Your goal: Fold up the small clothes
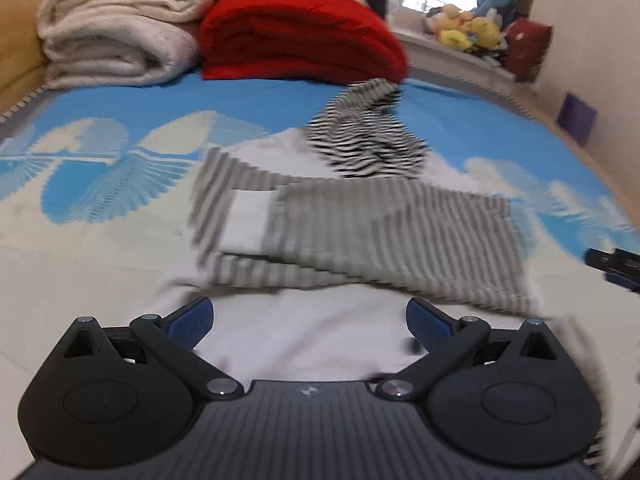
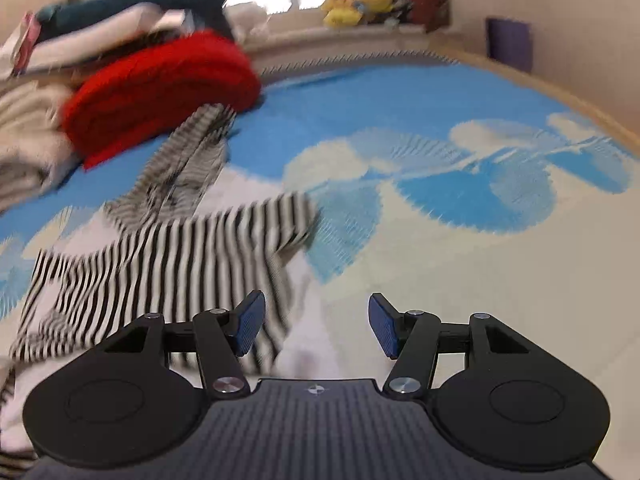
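A small striped garment with white parts [image 1: 352, 236] lies partly folded on the blue-and-white bed cover [image 1: 100, 240]; it also shows in the right wrist view [image 2: 168, 264]. A second black-and-white striped piece [image 1: 368, 136] lies crumpled just behind it, and shows in the right wrist view [image 2: 188, 168]. My left gripper [image 1: 310, 322] is open and empty, just above the garment's white near part. My right gripper [image 2: 316, 326] is open and empty at the garment's right edge. Its tip shows at the right rim of the left wrist view [image 1: 612, 266]. Both views are motion-blurred.
A folded red blanket [image 1: 300, 36] and folded cream towels [image 1: 116, 36] are stacked at the far side of the bed, with more clothes on top. Plush toys [image 2: 356, 2] sit on the window sill. A purple block [image 2: 510, 42] leans by the wall.
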Available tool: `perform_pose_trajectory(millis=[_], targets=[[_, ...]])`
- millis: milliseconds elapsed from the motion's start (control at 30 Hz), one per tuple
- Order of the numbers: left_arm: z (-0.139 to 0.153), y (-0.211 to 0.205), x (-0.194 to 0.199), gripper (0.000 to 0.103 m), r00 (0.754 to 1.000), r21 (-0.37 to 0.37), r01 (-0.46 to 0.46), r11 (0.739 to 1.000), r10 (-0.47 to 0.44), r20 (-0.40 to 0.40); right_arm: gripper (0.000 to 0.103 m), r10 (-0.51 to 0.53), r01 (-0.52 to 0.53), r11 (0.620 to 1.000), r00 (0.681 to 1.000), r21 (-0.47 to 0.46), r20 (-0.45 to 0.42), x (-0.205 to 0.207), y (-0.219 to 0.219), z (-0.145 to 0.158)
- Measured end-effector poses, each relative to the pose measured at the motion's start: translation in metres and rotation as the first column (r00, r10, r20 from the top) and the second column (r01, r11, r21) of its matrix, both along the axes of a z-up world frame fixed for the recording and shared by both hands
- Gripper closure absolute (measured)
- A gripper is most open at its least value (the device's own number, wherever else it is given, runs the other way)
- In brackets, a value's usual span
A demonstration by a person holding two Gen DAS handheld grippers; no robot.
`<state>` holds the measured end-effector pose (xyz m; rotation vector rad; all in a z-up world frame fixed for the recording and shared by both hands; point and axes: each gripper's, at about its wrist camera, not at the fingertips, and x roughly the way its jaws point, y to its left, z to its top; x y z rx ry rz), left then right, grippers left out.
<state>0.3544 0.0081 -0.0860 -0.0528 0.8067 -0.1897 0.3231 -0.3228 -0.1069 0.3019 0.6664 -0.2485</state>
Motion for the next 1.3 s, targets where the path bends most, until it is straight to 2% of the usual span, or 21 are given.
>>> perform_pose_trajectory(millis=[100, 233, 300, 400, 467, 533, 600, 667, 733, 767, 867, 933, 967, 1067, 1167, 1200, 1233, 1267, 1300], targets=[[0.037, -0.014, -0.006, 0.000, 0.997, -0.027, 0.066, 0.997, -0.066, 0.030, 0.044, -0.062, 0.059, 0.998, 0.994, 0.034, 0.093, -0.016, -0.024, 0.020], [0.104, -0.004, 0.005, 0.000, 0.990, -0.059, 0.079, 0.995, -0.072, 0.119, 0.043, -0.130, 0.111, 0.990, 0.963, 0.091, 0.238, -0.042, -0.048, 0.063], [0.145, 0.006, 0.021, 0.000, 0.979, -0.034, 0.070, 0.997, -0.062, 0.196, 0.039, -0.127, 0.089, 0.987, 0.940, 0.132, 0.318, -0.051, -0.056, 0.096], [0.192, 0.010, 0.057, 0.000, 0.950, 0.062, 0.035, 0.997, -0.053, 0.308, 0.034, -0.044, -0.029, 0.985, 0.913, 0.171, 0.406, -0.043, -0.067, 0.157], [0.216, 0.005, 0.097, 0.000, 0.932, 0.119, -0.025, 0.993, -0.020, 0.362, 0.029, -0.003, -0.079, 0.983, 0.896, 0.166, 0.445, -0.023, -0.070, 0.200], [0.230, -0.001, 0.146, 0.000, 0.933, 0.115, -0.047, 0.992, 0.002, 0.361, 0.027, 0.028, -0.109, 0.983, 0.887, 0.149, 0.460, 0.016, -0.070, 0.244], [0.228, -0.010, 0.199, 0.000, 0.937, 0.086, -0.057, 0.995, 0.023, 0.349, 0.021, 0.047, -0.115, 0.986, 0.885, 0.120, 0.462, 0.066, -0.066, 0.274], [0.209, -0.018, 0.248, 0.000, 0.945, 0.060, -0.056, 0.997, 0.033, 0.326, 0.018, 0.053, -0.095, 0.993, 0.893, 0.072, 0.447, 0.124, -0.060, 0.287], [0.170, -0.025, 0.298, 0.000, 0.962, 0.041, -0.069, 0.997, 0.056, 0.267, 0.018, 0.032, -0.050, 0.998, 0.912, 0.033, 0.409, 0.185, -0.052, 0.273], [0.143, -0.029, 0.323, 0.000, 0.973, 0.041, -0.078, 0.996, 0.067, 0.220, 0.018, 0.007, -0.023, 0.999, 0.927, 0.036, 0.375, 0.215, -0.047, 0.256], [0.053, -0.041, 0.376, 0.000, 0.994, 0.066, -0.068, 0.996, 0.062, 0.090, 0.018, -0.025, -0.007, 0.989, 0.978, 0.147, 0.209, 0.298, -0.040, 0.170], [-0.005, -0.051, 0.401, 0.000, 0.999, 0.114, -0.046, 0.992, 0.042, 0.034, 0.019, -0.031, 0.012, 0.975, 0.996, 0.222, 0.078, 0.342, -0.035, 0.098], [-0.026, -0.056, 0.411, 0.000, 0.999, 0.139, -0.041, 0.989, 0.039, 0.016, 0.020, -0.026, 0.022, 0.969, 1.000, 0.244, 0.013, 0.362, -0.030, 0.061], [-0.078, -0.070, 0.431, 0.000, 0.999, 0.175, -0.006, 0.984, 0.013, -0.034, 0.021, 0.004, 0.021, 0.966, 0.995, 0.259, -0.095, 0.400, -0.014, -0.016], [-0.108, -0.077, 0.445, 0.001, 0.997, 0.165, 0.006, 0.986, 0.007, -0.075, 0.021, 0.043, -0.018, 0.979, 0.992, 0.201, -0.118, 0.425, 0.006, -0.058], [-0.111, -0.080, 0.446, 0.014, 0.998, 0.154, 0.006, 0.988, 0.004, -0.068, 0.021, 0.036, -0.016, 0.985, 0.993, 0.174, -0.110, 0.430, 0.010, -0.066], [-0.112, -0.083, 0.444, 0.062, 0.999, 0.129, 0.017, 0.991, -0.010, -0.054, 0.021, 0.034, -0.017, 0.988, 0.994, 0.154, -0.107, 0.435, 0.014, -0.074], [-0.109, -0.083, 0.443, 0.081, 0.997, 0.069, 0.047, 0.996, -0.043, -0.056, 0.034, 0.046, -0.029, 0.988, 0.992, 0.150, -0.115, 0.440, 0.017, -0.081], [-0.103, -0.082, 0.442, 0.097, 0.996, 0.017, 0.065, 0.998, -0.064, -0.065, 0.088, 0.077, -0.057, 0.986, 0.990, 0.156, -0.122, 0.443, 0.020, -0.086]])
